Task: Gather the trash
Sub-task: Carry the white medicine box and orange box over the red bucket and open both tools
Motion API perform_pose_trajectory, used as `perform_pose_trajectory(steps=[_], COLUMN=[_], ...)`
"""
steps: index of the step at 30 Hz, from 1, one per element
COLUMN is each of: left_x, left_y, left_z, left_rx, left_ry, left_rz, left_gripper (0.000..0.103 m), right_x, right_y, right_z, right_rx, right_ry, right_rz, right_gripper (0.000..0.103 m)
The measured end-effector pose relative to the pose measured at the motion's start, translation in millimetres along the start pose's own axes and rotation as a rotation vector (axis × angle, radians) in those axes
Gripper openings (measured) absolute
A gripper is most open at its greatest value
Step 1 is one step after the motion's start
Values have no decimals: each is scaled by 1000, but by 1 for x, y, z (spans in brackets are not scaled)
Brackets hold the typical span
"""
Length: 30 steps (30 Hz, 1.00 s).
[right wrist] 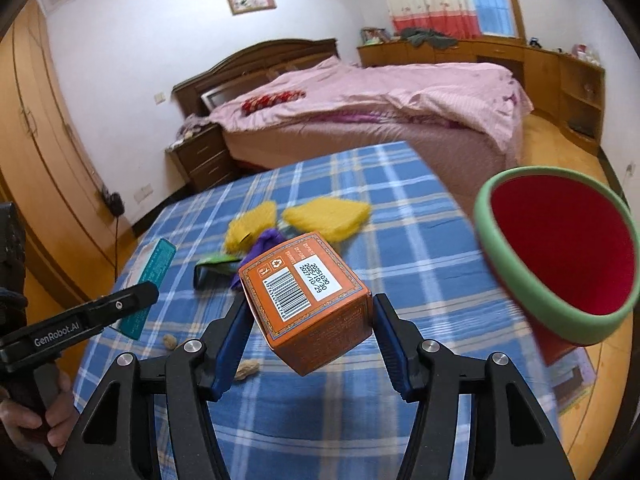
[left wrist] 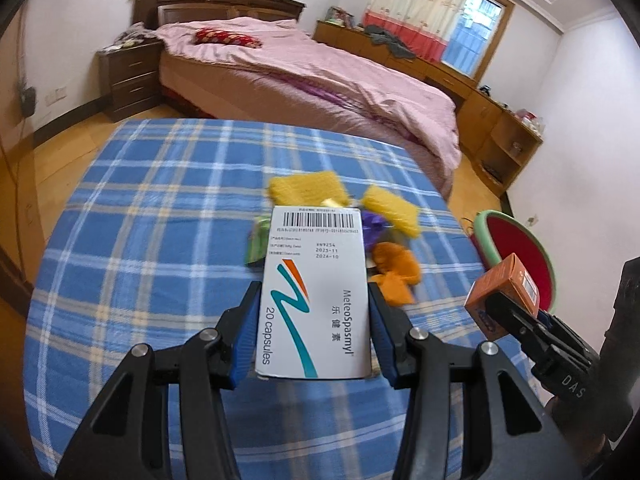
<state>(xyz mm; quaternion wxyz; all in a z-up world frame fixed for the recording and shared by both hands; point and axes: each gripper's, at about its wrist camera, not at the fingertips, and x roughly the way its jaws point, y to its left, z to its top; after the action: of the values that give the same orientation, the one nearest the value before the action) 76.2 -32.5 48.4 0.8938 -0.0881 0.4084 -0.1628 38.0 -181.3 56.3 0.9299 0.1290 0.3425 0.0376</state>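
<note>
Both grippers loaded, boxes held above plaid table.

Left gripper (left wrist: 315, 300) clamped on white medicine box (left wrist: 316, 292), flat face up, barcode end fwd. Right gripper (right wrist: 308, 312) pinching orange box (right wrist: 308, 304), tilted, corner down; left pad pressing, right pad contact w/ box hard to tell. Red bin w/ green rim (right wrist: 560, 256) just off table's right edge, mouth tipped toward cameras. Still on blue plaid cloth (left wrist: 160, 208): yellow scraps (right wrist: 328, 216), purple wrapper (right wrist: 266, 246), green packet (right wrist: 216, 268), orange scraps (left wrist: 394, 272), two peanut shells (right wrist: 246, 370). Pink bed (left wrist: 320, 80) beyond table.
</note>
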Motion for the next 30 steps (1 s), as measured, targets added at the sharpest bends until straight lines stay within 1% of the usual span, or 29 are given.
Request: perform_pose_trajectory(steps=[6,15,23,30], left_x=[7,26,57,93], left_y=[-37,-103,-164,-211], left_z=[8,20,26,27], left_rx=[61,177,266,325], left_ry=[23,39,62,91], left_rz=[-63,-125,-171,-211], left_gripper=[50,50,50,50], right_x=[-20,-47,-61,-61], right_y=[-27,-79,-133,-179], right_z=[8,18,22,19], right_rx=[44,122,185,256], right_ry=[-34,-86,-106,-105], right_rz=[-53,-150,-236,-279], right_gripper=[62,62,62,62])
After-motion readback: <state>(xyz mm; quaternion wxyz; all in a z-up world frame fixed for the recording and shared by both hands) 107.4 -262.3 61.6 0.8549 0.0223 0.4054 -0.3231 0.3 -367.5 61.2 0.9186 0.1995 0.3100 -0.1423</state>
